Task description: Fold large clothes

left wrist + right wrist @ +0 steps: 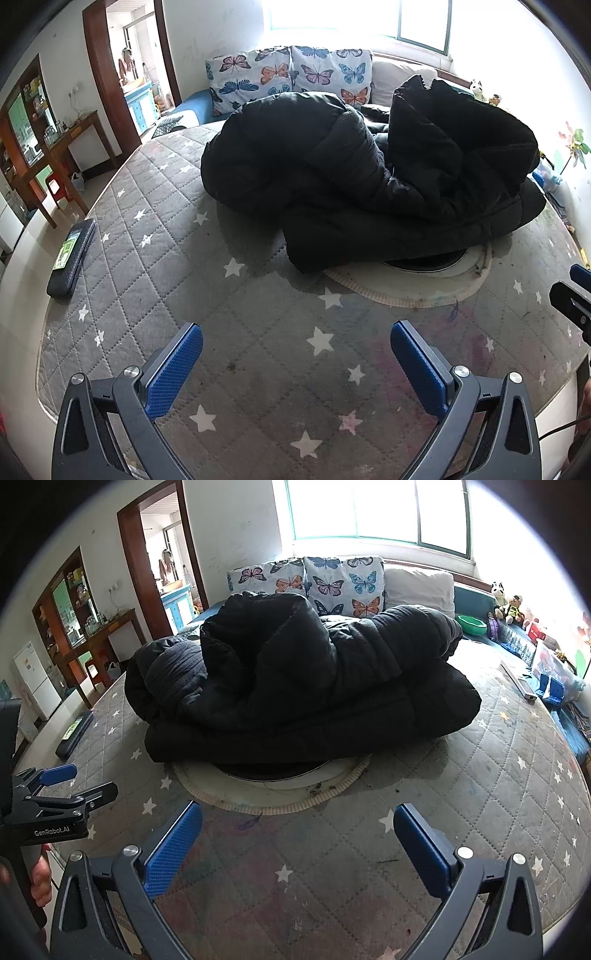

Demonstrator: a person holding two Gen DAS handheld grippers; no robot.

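I have the left gripper (296, 341) spread wide with nothing between its blue pads, hovering over the grey star-print mattress (155, 236). The right gripper (297, 823) is just as wide apart and empty too. The black padded coat (354, 173) lies bunched in a heap at twelve o'clock from both, partly covering a round white mat (273, 794). A dark case (72, 258) sits at ten o'clock, butterfly pillows (332, 583) behind the coat.
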